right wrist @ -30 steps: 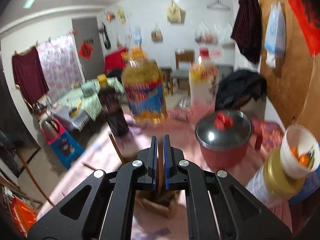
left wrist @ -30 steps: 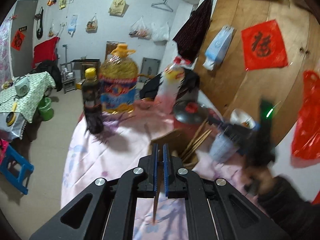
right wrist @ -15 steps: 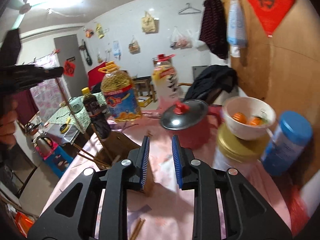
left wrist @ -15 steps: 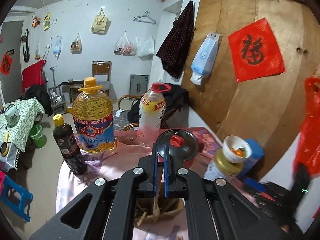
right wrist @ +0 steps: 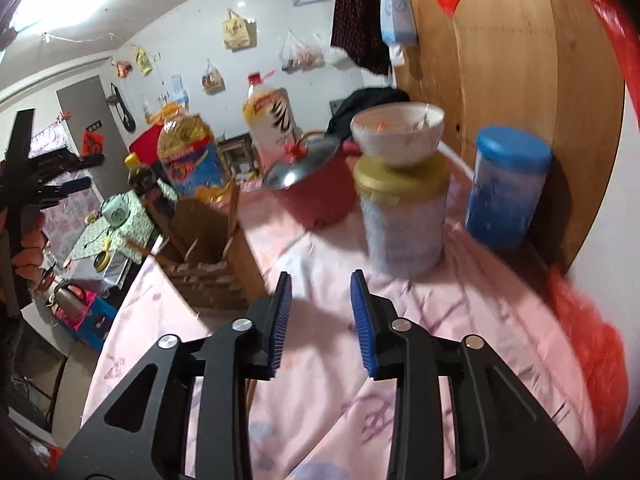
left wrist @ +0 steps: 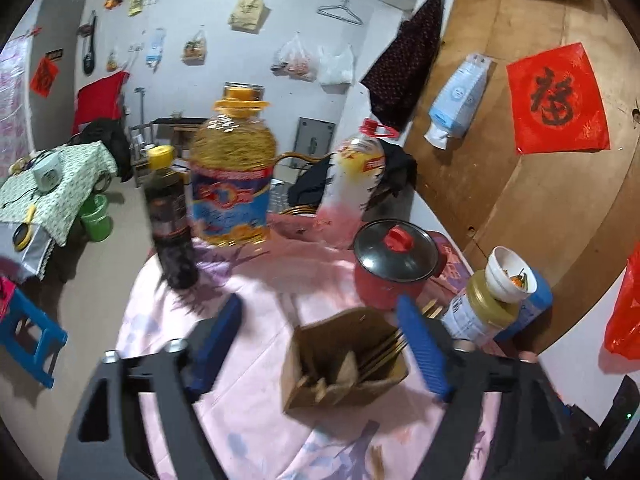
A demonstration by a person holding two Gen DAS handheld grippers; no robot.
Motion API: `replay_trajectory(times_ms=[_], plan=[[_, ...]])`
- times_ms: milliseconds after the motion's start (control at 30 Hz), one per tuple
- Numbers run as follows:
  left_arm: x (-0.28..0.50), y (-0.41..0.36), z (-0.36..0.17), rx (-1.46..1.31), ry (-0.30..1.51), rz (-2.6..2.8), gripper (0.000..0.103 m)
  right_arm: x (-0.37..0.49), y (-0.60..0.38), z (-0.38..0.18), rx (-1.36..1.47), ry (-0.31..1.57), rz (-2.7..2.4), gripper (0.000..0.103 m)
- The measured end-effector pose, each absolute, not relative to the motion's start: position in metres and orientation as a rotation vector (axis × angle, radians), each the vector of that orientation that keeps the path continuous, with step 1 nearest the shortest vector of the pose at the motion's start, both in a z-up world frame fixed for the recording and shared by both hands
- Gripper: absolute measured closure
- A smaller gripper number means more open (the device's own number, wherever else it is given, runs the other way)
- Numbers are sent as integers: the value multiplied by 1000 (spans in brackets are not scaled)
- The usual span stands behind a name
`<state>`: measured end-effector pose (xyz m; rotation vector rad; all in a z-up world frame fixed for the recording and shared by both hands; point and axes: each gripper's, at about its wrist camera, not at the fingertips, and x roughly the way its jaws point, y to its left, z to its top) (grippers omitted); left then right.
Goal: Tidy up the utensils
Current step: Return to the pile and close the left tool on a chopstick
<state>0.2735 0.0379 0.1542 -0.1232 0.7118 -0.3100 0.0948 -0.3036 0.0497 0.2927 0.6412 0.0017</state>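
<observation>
On the pink worktop we see the brown box of chopsticks between our left tongs, just sprung wide; our right tongs, just parting, hold nothing.

Your left gripper is angled down over the table, jaws just opened wide, blue pads well apart, nothing pressed between them. Your right gripper also tilts down, jaws just opening to a moderate gap, empty. Your left hand shows at the right view's left edge.
</observation>
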Motion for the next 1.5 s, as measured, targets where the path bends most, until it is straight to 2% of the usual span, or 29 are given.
replay_trajectory(times_ms=[167, 433, 633, 767, 800, 833, 967, 1233, 1333, 1500], plan=[[231, 72, 123, -97, 743, -274, 11, 78, -248, 2, 248, 795, 65, 65], [178, 104, 25, -30, 945, -246, 11, 29, -170, -76, 141, 1002, 161, 65], [145, 129, -17, -71, 1062, -204, 11, 10, -134, -108, 48, 1085, 294, 65], [124, 143, -20, -99, 1073, -153, 11, 13, -133, -118, 7, 1081, 344, 70], [119, 142, -21, -100, 1074, -135, 11, 14, -136, -118, 1, 1081, 345, 81], [117, 141, -21, -103, 1077, -124, 11, 16, -142, -118, -1, 1080, 345, 90], [106, 114, -26, -138, 1105, -140, 11, 21, -176, -117, 16, 1073, 280, 87], [85, -3, -58, 78, 1145, -324, 11, 9, -244, -80, 110, 979, 229, 83], [75, -37, -69, 120, 1134, -415, 18, 1, -261, -70, 115, 958, 212, 80], [53, -71, -90, 141, 1132, -511, 48, -10, -287, -65, 76, 962, 199, 77]])
